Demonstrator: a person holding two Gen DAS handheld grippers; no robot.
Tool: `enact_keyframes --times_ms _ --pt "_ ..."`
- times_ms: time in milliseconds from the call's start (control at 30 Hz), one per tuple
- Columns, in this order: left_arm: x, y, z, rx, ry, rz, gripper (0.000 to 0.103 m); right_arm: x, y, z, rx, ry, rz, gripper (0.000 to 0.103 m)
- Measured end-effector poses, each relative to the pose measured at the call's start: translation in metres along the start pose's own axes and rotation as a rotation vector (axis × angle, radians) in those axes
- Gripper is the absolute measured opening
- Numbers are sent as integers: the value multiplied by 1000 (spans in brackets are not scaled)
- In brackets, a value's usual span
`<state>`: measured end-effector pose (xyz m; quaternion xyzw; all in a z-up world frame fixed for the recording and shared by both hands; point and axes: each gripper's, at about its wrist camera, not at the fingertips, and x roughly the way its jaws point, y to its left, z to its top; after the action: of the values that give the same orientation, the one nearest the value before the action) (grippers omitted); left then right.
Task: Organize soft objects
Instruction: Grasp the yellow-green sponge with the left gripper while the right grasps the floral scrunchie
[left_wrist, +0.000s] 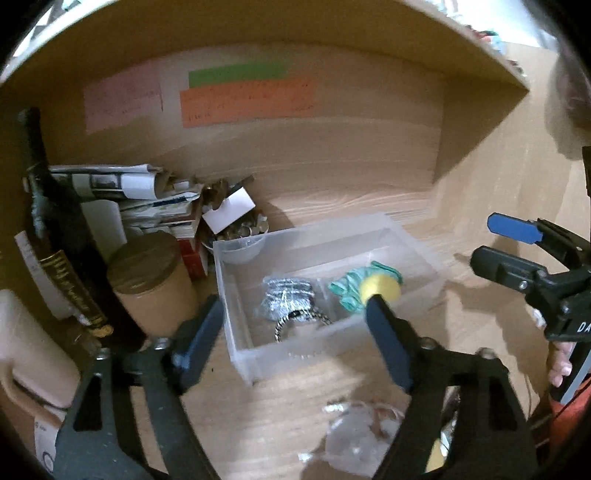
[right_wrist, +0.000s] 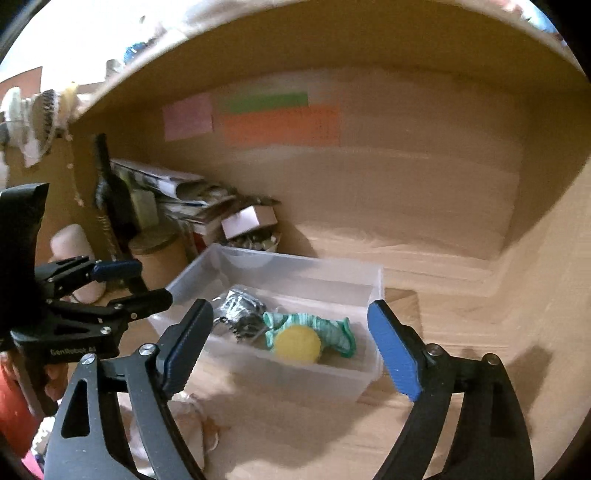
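**Ana:** Wood-grain worktop (right_wrist: 424, 435) under a shelf, with pink, green and orange paper notes (left_wrist: 246, 99) stuck on the back panel. Where are the soft things?

**Ben:** Inside the clear plastic bin (right_wrist: 295, 373) that sits near the middle of the worktop. A teal ruffled cloth piece (right_wrist: 325, 326) with a yellow round sponge-like ball (right_wrist: 297, 344) resting against it lies toward the bin's right end. A silver-and-black bundle (left_wrist: 290, 295) lies toward the left end, beside them.

**Ana:** How would they handle?

**Ben:** Judging by looks, all light and yielding. The ball should squash and may roll, so a pinch across its middle seems safest. The teal piece is floppy; its ruffled edge would bunch easily between the fingers. The bundle looks like it has a chain or strap on it, which could snag.

**Ana:** And the tools?

**Ben:** The left tool (left_wrist: 295, 328) hangs over the bin's near wall, spread wide and carrying nothing. The right tool (right_wrist: 291, 354) hovers at the near right of the bin, also spread wide and empty.

**Ana:** Anything in the way?

**Ben:** The bin's walls limit a sideways approach, so coming from above seems wise. At the back left corner stand a dark bottle (left_wrist: 55, 236), a lidded brown canister (left_wrist: 153, 280), stacked papers (left_wrist: 122, 184) and a bowl of small metal bits (left_wrist: 243, 236), touching the bin's far left corner. Crumpled clear wrap (left_wrist: 358, 435) lies near the front edge.
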<state>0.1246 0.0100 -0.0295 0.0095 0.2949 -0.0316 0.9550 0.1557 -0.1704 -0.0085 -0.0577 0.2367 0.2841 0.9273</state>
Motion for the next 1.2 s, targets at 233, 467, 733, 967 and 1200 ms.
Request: enact_keyframes --times_ms 233,467,733,967,1200 --pt "-29 -11 -31 -10 -4 -7 96 -39 2 -26 15 -18 5 84" --pt "-39 -32 -68 16 54 -34 96 -56 11 -66 49 38 27 84" --pt "-38 -57 -110 56 139 -48 96 -65 19 -110 109 116 84 84" --pt "-38 -62 -127 5 172 -105 96 -62 29 -137 104 169 108 84" --pt "-26 -74 -131 1 194 -145 70 -48 21 -145 164 205 142 59"
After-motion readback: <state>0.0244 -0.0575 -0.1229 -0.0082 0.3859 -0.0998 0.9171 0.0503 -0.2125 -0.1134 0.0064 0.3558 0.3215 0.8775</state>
